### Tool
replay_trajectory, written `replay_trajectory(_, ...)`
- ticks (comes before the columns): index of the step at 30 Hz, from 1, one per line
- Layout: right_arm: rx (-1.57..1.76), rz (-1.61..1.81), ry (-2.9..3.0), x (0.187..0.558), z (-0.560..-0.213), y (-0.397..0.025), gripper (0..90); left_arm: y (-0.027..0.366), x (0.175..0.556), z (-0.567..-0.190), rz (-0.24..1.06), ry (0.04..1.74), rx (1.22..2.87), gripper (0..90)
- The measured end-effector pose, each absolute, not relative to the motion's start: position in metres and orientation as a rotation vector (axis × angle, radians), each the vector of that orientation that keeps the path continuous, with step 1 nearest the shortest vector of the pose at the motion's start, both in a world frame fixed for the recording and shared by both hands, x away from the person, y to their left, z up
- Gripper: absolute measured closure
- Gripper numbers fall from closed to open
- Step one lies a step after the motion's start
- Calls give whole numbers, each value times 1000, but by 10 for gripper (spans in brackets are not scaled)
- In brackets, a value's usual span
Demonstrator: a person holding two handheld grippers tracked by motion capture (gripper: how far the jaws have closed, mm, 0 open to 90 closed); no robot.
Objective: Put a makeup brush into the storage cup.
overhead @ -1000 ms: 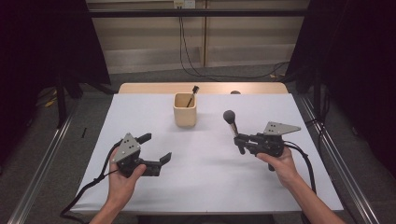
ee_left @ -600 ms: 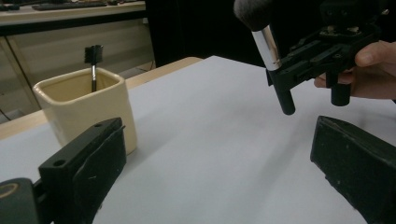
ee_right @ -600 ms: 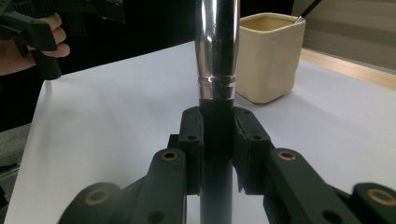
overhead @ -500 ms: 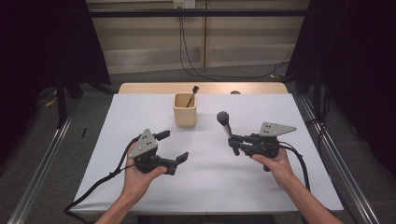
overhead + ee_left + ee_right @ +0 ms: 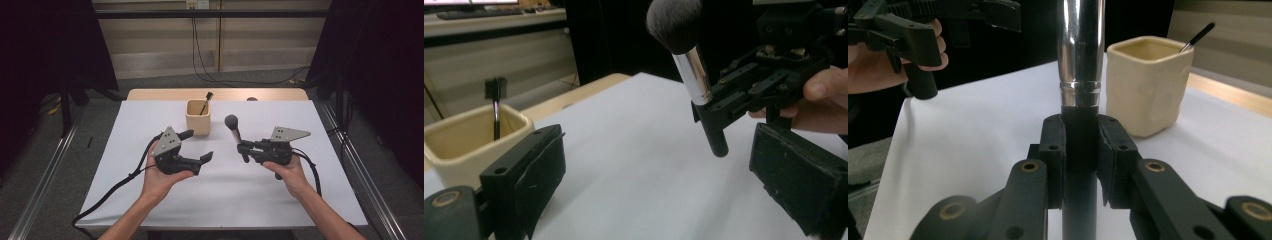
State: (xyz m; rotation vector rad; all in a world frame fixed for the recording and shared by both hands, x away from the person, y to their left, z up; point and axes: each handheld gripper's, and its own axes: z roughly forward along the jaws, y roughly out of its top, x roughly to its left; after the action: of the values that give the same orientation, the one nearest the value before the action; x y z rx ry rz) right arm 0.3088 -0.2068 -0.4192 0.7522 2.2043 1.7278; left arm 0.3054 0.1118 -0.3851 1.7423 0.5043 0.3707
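A white table point(image 5: 220, 200) fills the middle of the high view, with a wooden strip along its far edge, a pale wall with hanging cables behind it, and dark curtains at both sides. A cream cup point(image 5: 198, 117) stands just above frame centre, holding a thin brush point(image 5: 204, 103). At lower left, the left gripper point(image 5: 199, 145) is held above the table, palm up, jaws wide apart and empty. At centre right, the right gripper point(image 5: 243, 150) has its jaws clamped on the black handle of a makeup brush point(image 5: 233, 127), bristles up, tilted slightly left, right of the cup.
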Motion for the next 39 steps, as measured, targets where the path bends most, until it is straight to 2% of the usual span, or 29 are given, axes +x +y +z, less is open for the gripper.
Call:
replay_trajectory(6,727,1748,2214,312,-419,-197,755,90,310,-380,369,461,1757,93)
replay_trajectory(9,725,1742,2226,311,-422,-195,755,81,313,-383,353,463,1751,70)
replay_trajectory(26,728,1762,2247,310,-430,-190,755,57,324,-401,285,496,1729,50)
replay_trajectory(28,732,1770,2248,310,-431,-189,755,56,325,-403,283,502,1724,76)
replay_trajectory(30,726,1774,2246,310,-431,-188,755,56,325,-405,285,511,1723,160)
replay_trajectory(32,722,1777,2248,309,-431,-186,755,55,325,-406,291,513,1715,181)
replay_trajectory(36,728,1771,2247,309,-432,-186,755,56,327,-405,256,511,1693,320)
replay_trajectory(39,737,1774,2242,310,-432,-186,755,55,329,-407,241,524,1699,366)
